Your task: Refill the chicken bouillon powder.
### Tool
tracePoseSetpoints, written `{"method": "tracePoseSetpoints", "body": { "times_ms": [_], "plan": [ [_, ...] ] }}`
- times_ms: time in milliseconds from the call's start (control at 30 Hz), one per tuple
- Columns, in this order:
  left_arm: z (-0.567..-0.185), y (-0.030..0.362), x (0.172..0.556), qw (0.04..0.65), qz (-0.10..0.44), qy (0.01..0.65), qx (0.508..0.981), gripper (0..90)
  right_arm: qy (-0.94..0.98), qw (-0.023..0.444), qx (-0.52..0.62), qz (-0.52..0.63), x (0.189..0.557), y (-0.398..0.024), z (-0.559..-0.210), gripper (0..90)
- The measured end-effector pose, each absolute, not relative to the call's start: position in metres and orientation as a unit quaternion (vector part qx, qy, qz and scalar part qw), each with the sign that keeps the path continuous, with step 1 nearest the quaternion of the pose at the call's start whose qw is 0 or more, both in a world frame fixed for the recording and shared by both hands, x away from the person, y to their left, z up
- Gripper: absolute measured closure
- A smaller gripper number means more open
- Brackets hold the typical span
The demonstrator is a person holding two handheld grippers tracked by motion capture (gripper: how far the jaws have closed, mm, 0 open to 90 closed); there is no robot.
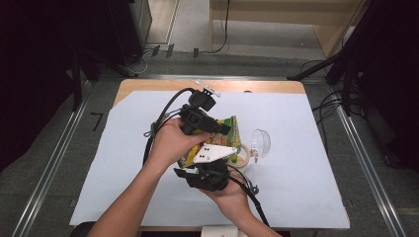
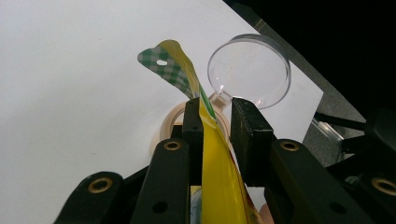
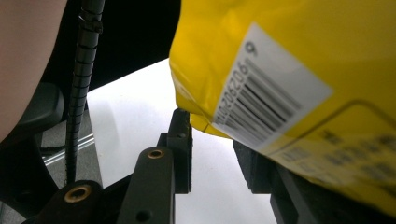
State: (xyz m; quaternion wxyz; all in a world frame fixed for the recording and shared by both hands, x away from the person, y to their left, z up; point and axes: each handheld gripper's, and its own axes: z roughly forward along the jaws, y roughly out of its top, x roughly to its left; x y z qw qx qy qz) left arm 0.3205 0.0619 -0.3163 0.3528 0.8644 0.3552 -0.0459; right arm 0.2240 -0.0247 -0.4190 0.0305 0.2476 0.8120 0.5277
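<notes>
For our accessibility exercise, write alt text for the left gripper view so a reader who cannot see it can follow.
Two black jaws of the left gripper rise from the bottom with a yellow snack bag between them, its green-checked top flap curling above. Behind it, on a white sheet, lie a roll of tape and a clear plastic lid.

Just beyond the left tool, a tape roll and a clear round lid block the worktop. The yellow pouch fills the gap between both tools. Left of them, the sheet lies bare; clearance beneath the right tool is probably free.
</notes>
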Motion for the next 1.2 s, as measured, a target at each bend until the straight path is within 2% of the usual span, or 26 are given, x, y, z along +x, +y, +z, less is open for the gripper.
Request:
{"method": "tracePoseSetpoints", "body": {
  "times_ms": [1200],
  "plan": [
    [-0.3143, 0.0637, 0.3177, 0.351, -0.066, 0.367, 0.859, 74.6, 0.817, 0.039, 0.232, 0.527, 0.2220, -0.0243, -0.4182, 70.3]
  ]
}}
